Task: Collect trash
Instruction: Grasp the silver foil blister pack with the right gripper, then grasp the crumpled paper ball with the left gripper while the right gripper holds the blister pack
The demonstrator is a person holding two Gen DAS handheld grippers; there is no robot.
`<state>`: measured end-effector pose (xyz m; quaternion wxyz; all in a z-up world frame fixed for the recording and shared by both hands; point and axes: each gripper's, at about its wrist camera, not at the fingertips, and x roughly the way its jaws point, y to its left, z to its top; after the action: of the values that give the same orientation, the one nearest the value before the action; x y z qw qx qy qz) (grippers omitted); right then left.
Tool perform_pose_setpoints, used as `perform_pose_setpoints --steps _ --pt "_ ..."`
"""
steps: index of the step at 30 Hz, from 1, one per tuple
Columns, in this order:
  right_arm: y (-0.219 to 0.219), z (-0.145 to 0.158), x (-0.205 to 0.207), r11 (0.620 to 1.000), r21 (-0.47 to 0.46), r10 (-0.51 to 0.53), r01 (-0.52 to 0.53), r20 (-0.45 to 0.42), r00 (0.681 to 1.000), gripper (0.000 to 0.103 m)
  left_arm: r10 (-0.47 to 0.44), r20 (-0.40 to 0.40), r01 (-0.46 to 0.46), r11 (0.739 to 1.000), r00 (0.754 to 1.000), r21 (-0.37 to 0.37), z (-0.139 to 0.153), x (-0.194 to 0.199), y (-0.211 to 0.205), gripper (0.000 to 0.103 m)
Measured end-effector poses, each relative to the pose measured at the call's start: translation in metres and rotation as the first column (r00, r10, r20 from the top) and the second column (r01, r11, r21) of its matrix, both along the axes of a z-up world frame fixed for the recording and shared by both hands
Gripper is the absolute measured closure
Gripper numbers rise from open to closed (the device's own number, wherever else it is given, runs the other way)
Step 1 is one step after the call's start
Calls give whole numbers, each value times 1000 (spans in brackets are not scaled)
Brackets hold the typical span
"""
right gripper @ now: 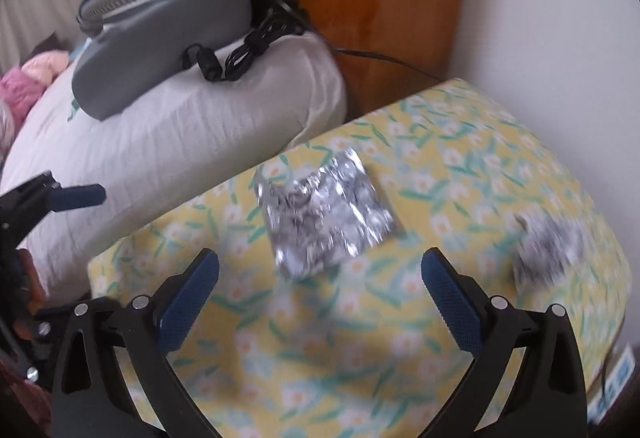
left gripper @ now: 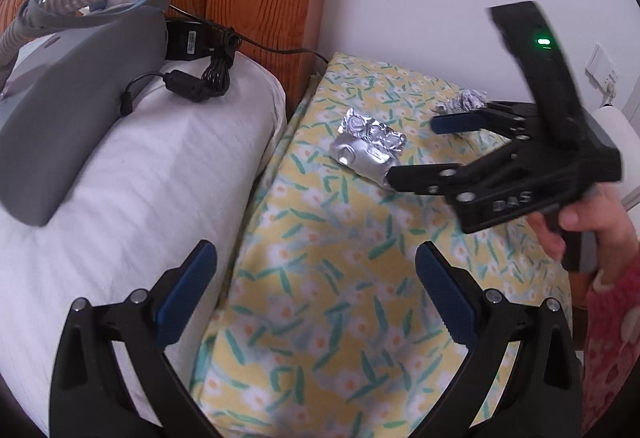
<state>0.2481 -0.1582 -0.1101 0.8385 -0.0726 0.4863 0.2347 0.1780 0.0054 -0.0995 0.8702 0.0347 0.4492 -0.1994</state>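
While both grippers [left gripper: 316,278] [right gripper: 320,286] gape empty, crinkled silver blister foil [right gripper: 326,216] lies flat — shiny

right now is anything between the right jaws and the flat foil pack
No. In the right wrist view only bare floral cloth lies between the open right gripper and the foil pack.
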Motion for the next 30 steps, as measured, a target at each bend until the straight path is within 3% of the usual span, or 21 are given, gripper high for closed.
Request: perform_pose_setpoints --steps 4,8,10,11,18,23,25,26,28,29,30 --pt "18 -21 30 992 -61 105 -108 -42 994 3 -2 4 2 1000 1000 -7 -2 8 3 8" --pt "27 -34 41 987 -101 123 -128 -54 991 3 3 10 -3 1000 1000 12 -7 12 1 8" --pt "27 -35 44 987 -107 115 -121 -58 992 9 1 15 -1 1000 1000 24 -8 14 0 8" --pt "27 -35 44 987 -105 112 -118 -58 992 18 -2 15 2 1000 1000 25 -8 15 0 8" --pt "14 -22 34 995 -96 39 -42 -26 999 33 9 35 -9 1000 999 18 1 17 -5 8" --pt "-20 4 -3 994 2 -111 111 23 994 33 -24 52 21 999 998 41 5 18 -26 8" --pt "-40 15 -23 977 45 -208 206 47 977 33 -45 60 42 998 997 56 5 22 -38 8" --pt "-62 26 -45 948 100 -310 303 62 949 33 -58 66 54 997 996 63 4 25 -46 8" --pt "-77 29 -65 916 140 -388 376 71 919 33 -99 70 93 993 993 75 3 33 -67 8" --pt "-98 34 -87 868 171 -483 466 82 872 33 -121 73 115 990 990 76 2 38 -78 8" --pt "-106 34 -92 846 180 -521 501 84 849 33 -139 74 133 988 988 78 1 42 -87 8"
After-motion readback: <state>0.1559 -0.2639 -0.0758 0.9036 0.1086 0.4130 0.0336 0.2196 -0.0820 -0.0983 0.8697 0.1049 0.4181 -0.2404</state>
